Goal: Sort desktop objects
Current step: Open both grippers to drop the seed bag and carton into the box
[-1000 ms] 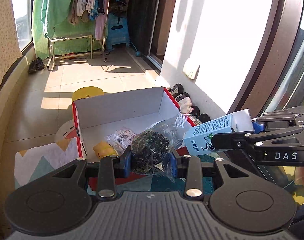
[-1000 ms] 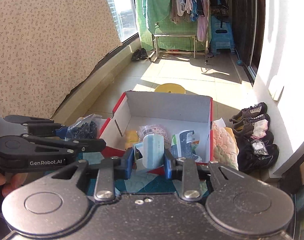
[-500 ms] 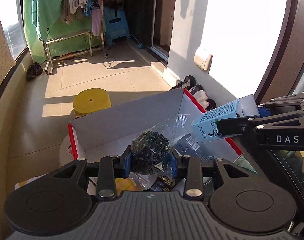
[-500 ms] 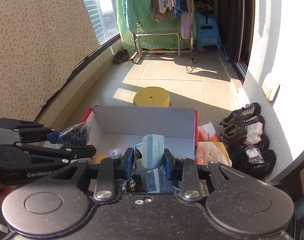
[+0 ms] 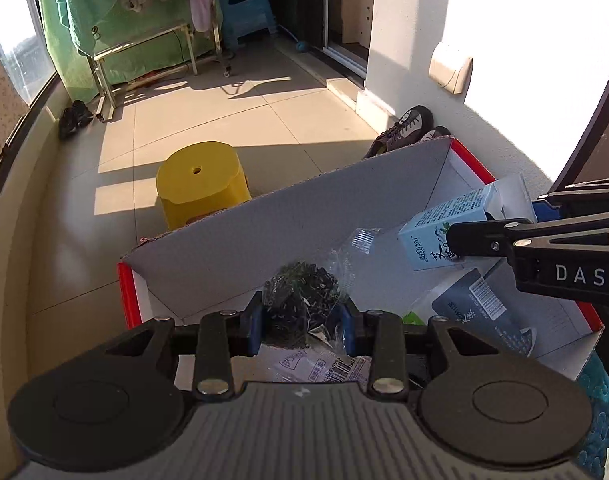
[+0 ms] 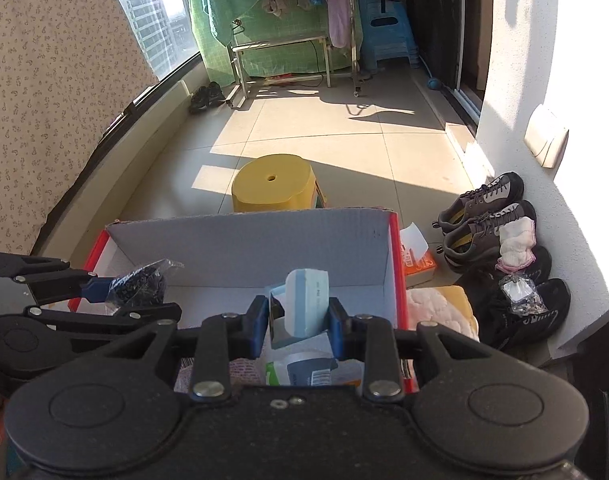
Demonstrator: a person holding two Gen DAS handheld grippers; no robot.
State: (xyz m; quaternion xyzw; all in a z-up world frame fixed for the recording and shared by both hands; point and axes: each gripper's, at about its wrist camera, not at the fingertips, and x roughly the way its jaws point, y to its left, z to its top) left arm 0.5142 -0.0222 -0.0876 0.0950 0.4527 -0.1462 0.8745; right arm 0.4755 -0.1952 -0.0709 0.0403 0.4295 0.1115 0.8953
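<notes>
Gripping a clear plastic bag of small dark pieces (image 5: 300, 300) between its blue pads, the left hand-held gripper (image 5: 300, 322) is closed narrow on the bag and holds it above the near left part of the open cardboard box with white inside walls and red outer edges (image 5: 304, 216). In the right wrist view the same bag (image 6: 138, 282) sits at the left, pinched at the tip of the left hand-held gripper (image 6: 104, 288), over the box's left rim.

The right hand-held gripper (image 6: 298, 322) is clamped on a small pale blue and white carton (image 6: 302, 308), whose top flap is open; the pads press on its two sides. In the left wrist view that carton (image 5: 456, 228) shows printed text and hangs tilted over the right part of the box, held at the tip of the black right hand-held gripper (image 5: 504, 228).

Inside the box (image 6: 264, 248), below both held things, lie flat packets: a dark blue pouch with a barcode (image 5: 480, 312) on the right, and a white printed wrapper (image 5: 312, 364) just under the left gripper.

Beyond the far wall of the box a round yellow plastic stool (image 6: 274, 188) stands on the tiled floor. To the right of the box, brown lace-up shoes (image 6: 484, 212) rest against the white wall.
</notes>
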